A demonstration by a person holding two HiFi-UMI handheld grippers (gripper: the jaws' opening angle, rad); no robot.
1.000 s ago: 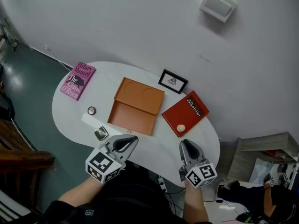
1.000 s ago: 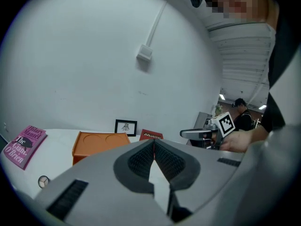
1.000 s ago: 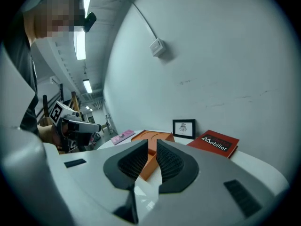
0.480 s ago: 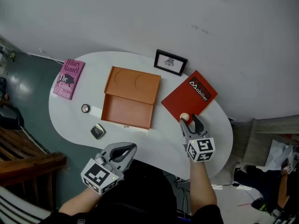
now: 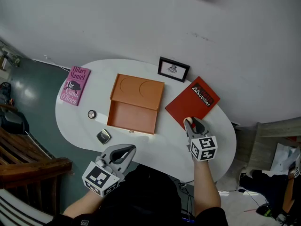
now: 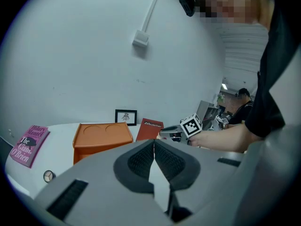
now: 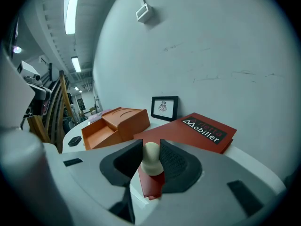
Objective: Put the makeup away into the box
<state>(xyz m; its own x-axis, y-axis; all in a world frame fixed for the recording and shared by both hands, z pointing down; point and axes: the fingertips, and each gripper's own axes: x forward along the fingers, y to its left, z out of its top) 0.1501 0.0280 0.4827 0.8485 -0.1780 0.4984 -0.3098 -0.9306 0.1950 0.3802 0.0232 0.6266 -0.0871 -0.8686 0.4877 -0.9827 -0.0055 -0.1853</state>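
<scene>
The white worktop holds the open orange box and, to its right, a red book. Your right gripper tilts down over the book's near corner. Its fingers have just been closing and now squeeze the small beige makeup sponge, which stands on end on the book. Your left gripper hangs near you, fingers together, holding nothing.

Soft, even indoor light. Head view bright, wall pale grey, dark smear at top edge. Table white, no glare; faint shade inside box. Gripper views: heavy fisheye bend, black corners. Ceiling tubes glowing in right gripper view. Makeup sponge close to lens, sharp.
</scene>
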